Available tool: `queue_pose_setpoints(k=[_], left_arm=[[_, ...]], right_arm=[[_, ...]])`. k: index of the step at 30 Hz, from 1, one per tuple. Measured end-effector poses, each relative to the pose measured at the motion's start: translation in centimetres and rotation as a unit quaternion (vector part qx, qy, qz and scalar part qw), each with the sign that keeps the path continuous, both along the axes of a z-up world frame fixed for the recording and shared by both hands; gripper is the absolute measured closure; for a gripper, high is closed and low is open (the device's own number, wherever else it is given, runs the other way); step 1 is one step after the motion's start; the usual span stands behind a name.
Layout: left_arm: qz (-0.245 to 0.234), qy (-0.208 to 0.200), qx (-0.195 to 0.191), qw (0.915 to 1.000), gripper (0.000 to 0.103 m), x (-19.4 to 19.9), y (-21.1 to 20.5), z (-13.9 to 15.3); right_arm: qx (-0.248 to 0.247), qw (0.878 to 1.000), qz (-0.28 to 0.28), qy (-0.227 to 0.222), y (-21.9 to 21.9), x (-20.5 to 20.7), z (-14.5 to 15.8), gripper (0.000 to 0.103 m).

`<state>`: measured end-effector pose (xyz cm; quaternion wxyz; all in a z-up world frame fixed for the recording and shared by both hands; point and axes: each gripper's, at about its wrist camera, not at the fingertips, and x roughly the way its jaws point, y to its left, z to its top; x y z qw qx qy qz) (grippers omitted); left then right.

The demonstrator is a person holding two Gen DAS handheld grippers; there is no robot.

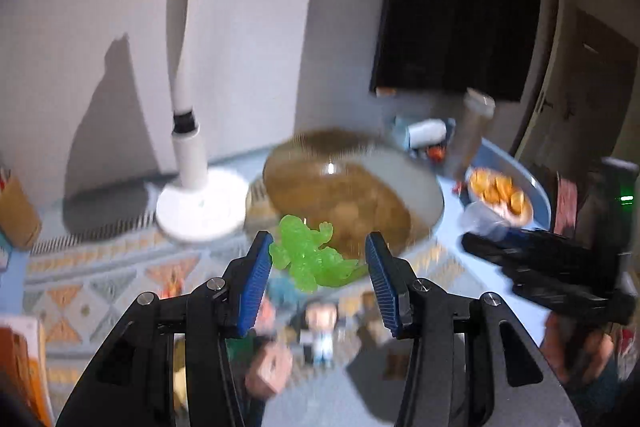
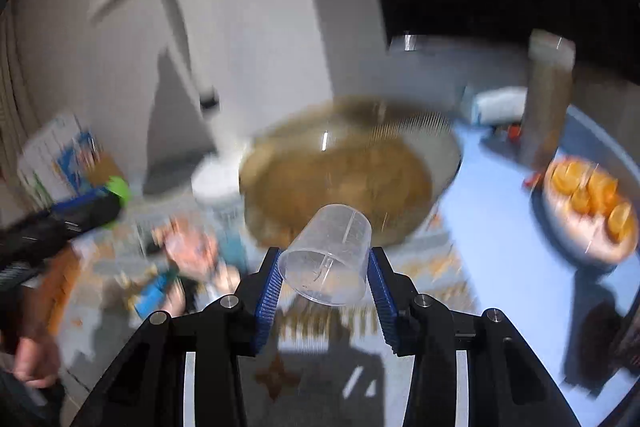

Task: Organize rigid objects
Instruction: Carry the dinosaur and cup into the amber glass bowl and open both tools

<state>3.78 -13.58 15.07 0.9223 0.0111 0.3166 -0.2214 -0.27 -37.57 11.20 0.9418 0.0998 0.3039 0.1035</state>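
Left wrist view, your left gripper (image 1: 318, 277): the jaws stand fairly narrow with the green translucent figure (image 1: 308, 259) between the blue pads. Its left side lies against the left pad; whether the right pad presses its tail you cannot tell, so the grip is probable, not certain.

Left wrist view, where the figure sits: centre of the frame, just above the fingertips, in front of the wide brown bowl (image 1: 352, 195).

Left wrist view, why it is held so: pinched across the body, the figure probably rides clear of the small block figures (image 1: 320, 331) blurred below at lower centre.

Left wrist view, surroundings: white desk lamp (image 1: 188, 131) at upper left; plate of orange pieces (image 1: 500, 197) at right; your right gripper (image 1: 540, 267) comes in from the right edge with a clear cup at its tip.

Right wrist view, your right gripper (image 2: 324, 281): closed to a narrow gap on the clear measuring cup (image 2: 326, 255), a pad on each side of its wall.

Right wrist view, where the cup sits: lower centre, tipped so the mouth faces the camera and the base points toward the bowl.

Right wrist view, why it is held so: a side grip near the rim likely keeps the light cup from slipping.

Right wrist view, left edge: your left gripper (image 2: 60, 223) shows the green figure at its tip; the picture is heavily blurred.
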Motion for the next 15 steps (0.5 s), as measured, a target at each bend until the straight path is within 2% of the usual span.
queue_pose_setpoints(k=[3, 5, 9, 12, 15], left_arm=[[-0.004, 0.017, -0.030, 0.9994, 0.058, 3.3, -0.7, 0.4], [-0.004, 0.040, -0.041, 0.9983, 0.058, 5.7, -1.5, -0.6], [-0.011, 0.073, -0.029, 0.9969, 0.058, 7.7, -3.5, -3.4], [-0.020, 0.073, -0.008, 0.9971, 0.058, 8.2, -5.3, -4.7], [-0.023, 0.069, 0.003, 0.9973, 0.058, 8.9, -6.3, -5.3]], right_arm=[[0.031, 0.999, -0.011, -0.026, -1.5, 1.5, 2.5, 0.061], [0.030, 0.999, -0.016, -0.032, -1.6, 2.8, 2.7, 0.061], [0.023, 1.000, -0.020, 0.009, -0.5, 6.3, 0.3, 0.061], [0.015, 0.998, -0.045, 0.048, -0.5, 8.4, -2.5, 0.061], [0.011, 0.996, -0.055, 0.073, -1.1, 9.5, -4.0, 0.061]])
